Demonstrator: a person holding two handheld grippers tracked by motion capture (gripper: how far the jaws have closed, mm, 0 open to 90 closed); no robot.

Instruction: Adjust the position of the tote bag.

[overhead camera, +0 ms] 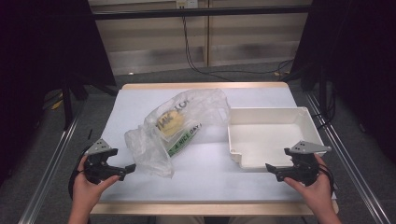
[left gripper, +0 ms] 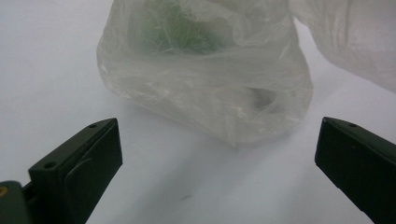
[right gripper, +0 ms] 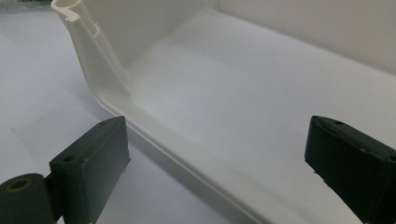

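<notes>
A crumpled clear plastic bag (overhead camera: 154,144) with green print lies at the table's middle, and a round yellow object (overhead camera: 170,122) sits inside it. To its right stands a white plastic tray (overhead camera: 306,122) with nothing in it and its near side low. At the front left, my left gripper (overhead camera: 130,168) is open and points at the bag's near end. In the left gripper view the bag (left gripper: 205,79) lies just beyond the spread jaws. My right gripper (overhead camera: 271,169) is open at the tray's near edge. In the right gripper view the tray's corner post (right gripper: 79,28) rises beyond the jaws.
The white table top (overhead camera: 205,177) has a wooden front edge. Metal rails (overhead camera: 51,163) run along both sides of the table. Cables (overhead camera: 196,60) trail over the floor behind it, and dark curtains hang at the left and right.
</notes>
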